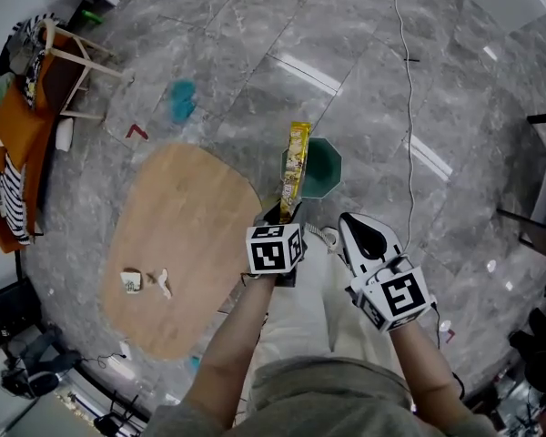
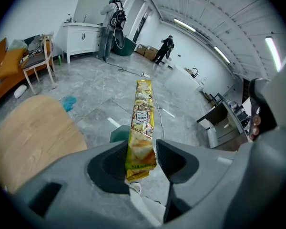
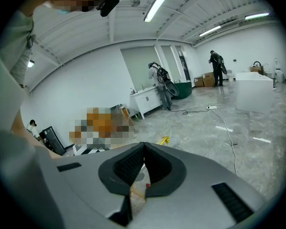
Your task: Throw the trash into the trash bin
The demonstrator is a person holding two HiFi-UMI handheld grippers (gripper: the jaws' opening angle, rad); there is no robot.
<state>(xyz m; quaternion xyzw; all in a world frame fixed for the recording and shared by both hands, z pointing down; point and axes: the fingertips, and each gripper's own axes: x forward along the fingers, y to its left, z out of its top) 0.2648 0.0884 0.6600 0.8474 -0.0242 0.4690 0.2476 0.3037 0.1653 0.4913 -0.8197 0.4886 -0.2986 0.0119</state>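
Note:
A long yellow snack wrapper (image 1: 296, 164) stands upright in my left gripper (image 1: 286, 213), whose jaws are shut on its lower end. In the left gripper view the wrapper (image 2: 142, 123) rises between the two pads, and the green trash bin (image 2: 116, 134) shows just behind it. From the head view the bin (image 1: 322, 169) stands on the floor directly beyond the wrapper's tip. My right gripper (image 1: 349, 225) hangs to the right, above the person's leg. Its jaws meet at the tips (image 3: 143, 149), and I see nothing held in them.
A wooden oval table (image 1: 177, 226) lies to the left, with two small scraps (image 1: 132, 281) (image 1: 162, 283) near its left edge. Further off are a chair piled with clothes (image 1: 32, 80), a blue object on the floor (image 1: 180, 100) and a cable (image 1: 406, 107).

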